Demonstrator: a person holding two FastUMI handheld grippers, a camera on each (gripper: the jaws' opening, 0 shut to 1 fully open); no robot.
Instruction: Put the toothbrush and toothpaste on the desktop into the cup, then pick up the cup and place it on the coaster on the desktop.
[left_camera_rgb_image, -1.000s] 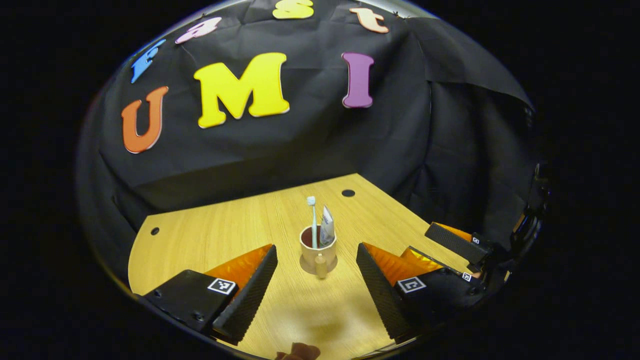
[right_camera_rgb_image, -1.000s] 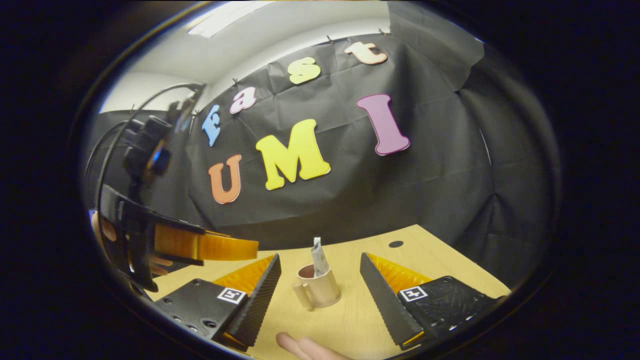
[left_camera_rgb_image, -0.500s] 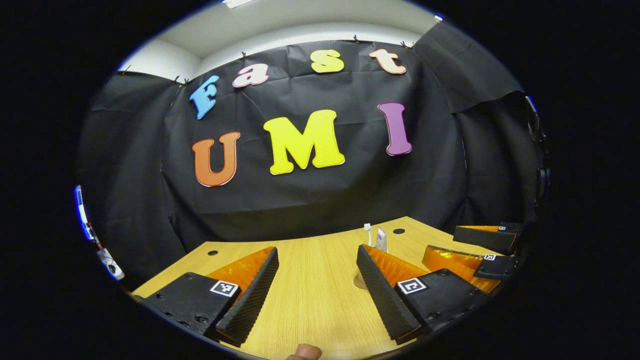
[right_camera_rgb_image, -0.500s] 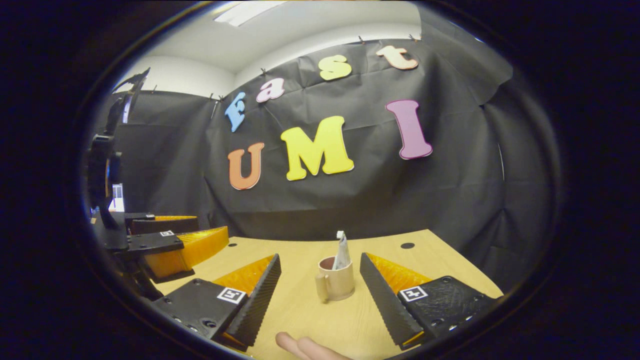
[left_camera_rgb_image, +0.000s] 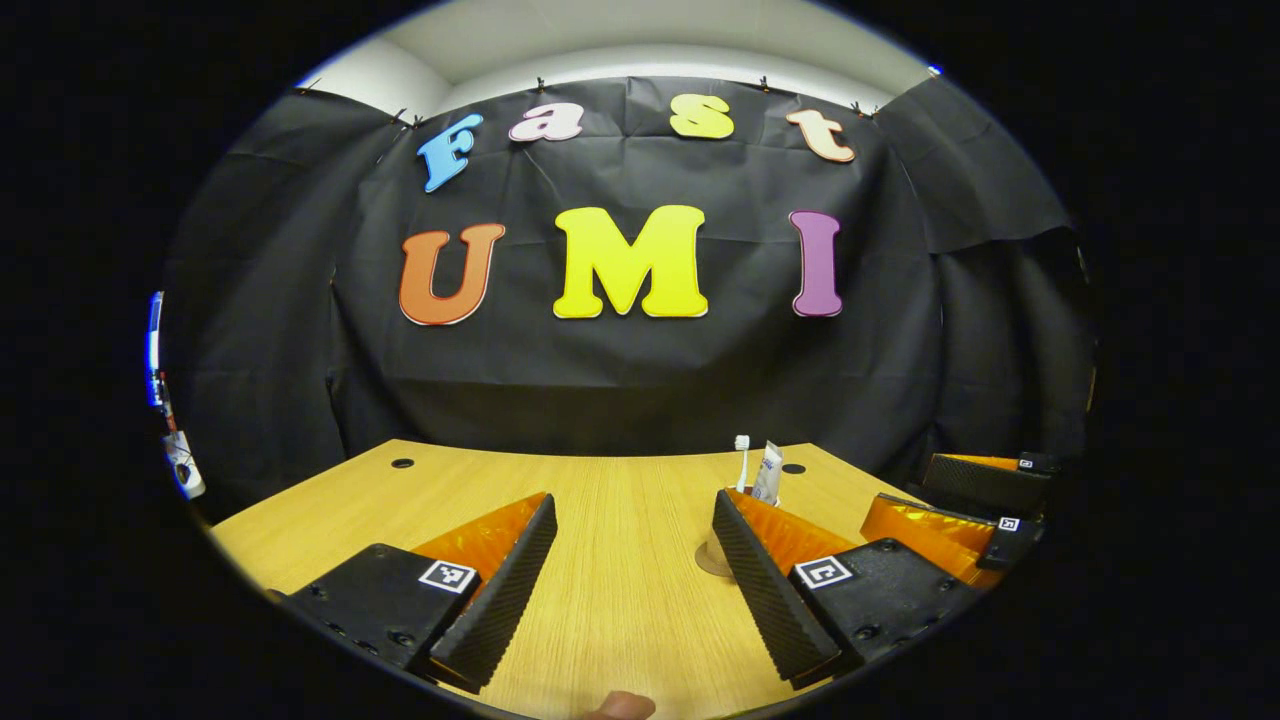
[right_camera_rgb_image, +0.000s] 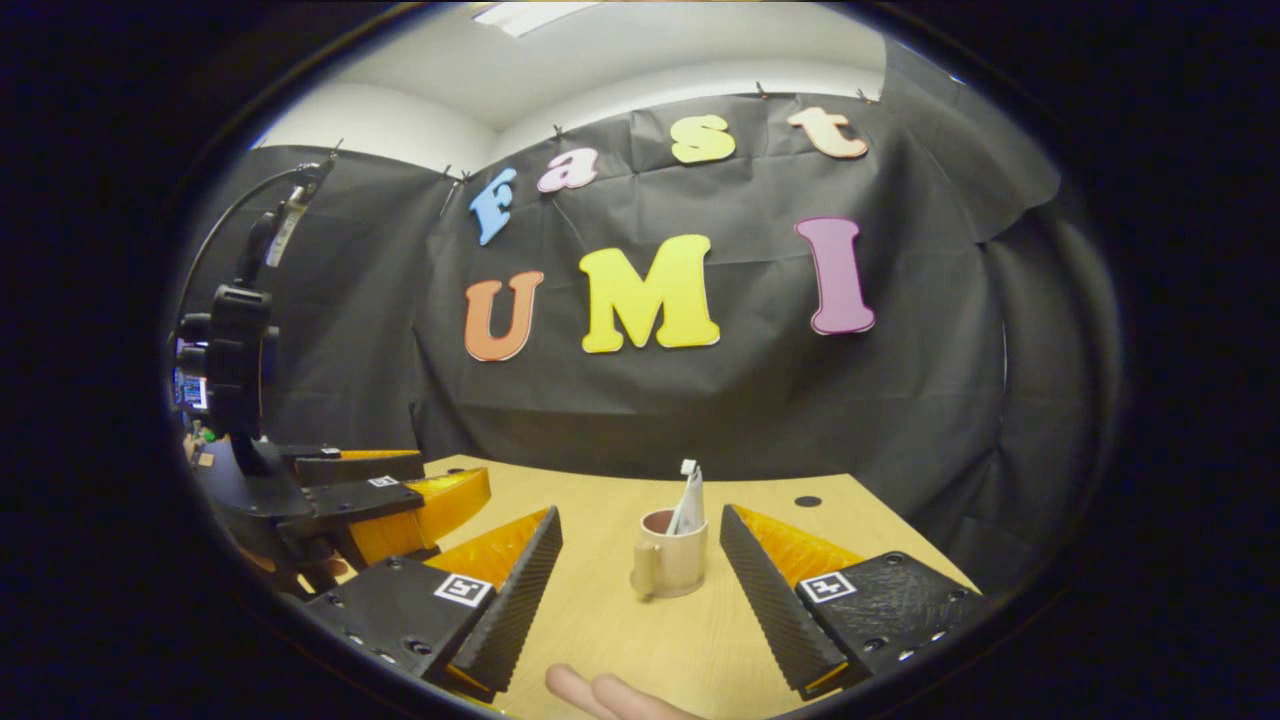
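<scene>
- At the bottom edge of the right gripper view, fingertips of a hand (right_camera_rgb_image: 600, 695) are seen just above the light wooden desktop (right_camera_rgb_image: 650, 640).
- Just beyond them, the right gripper (right_camera_rgb_image: 640, 570) is held spread wide over the desktop, with nothing gripped between its fingers.
- Between those fingers but farther off, a beige cylindrical cup with a side handle (right_camera_rgb_image: 668, 560) is seen standing upright on the desktop, apart from both fingers.
- A white toothbrush (right_camera_rgb_image: 686, 480) and a white toothpaste tube (right_camera_rgb_image: 692, 505) are seen standing in the cup, leaning together.
- In the left gripper view, the left gripper (left_camera_rgb_image: 635, 560) is likewise held wide apart and nothing is gripped.
- Behind its right finger, the cup is mostly hidden; a round tan coaster (left_camera_rgb_image: 708, 562) is seen as an edge under it, and the toothbrush and tube are seen above.
- A dark round hole (left_camera_rgb_image: 402, 463) is seen near the desktop's far left edge.
</scene>
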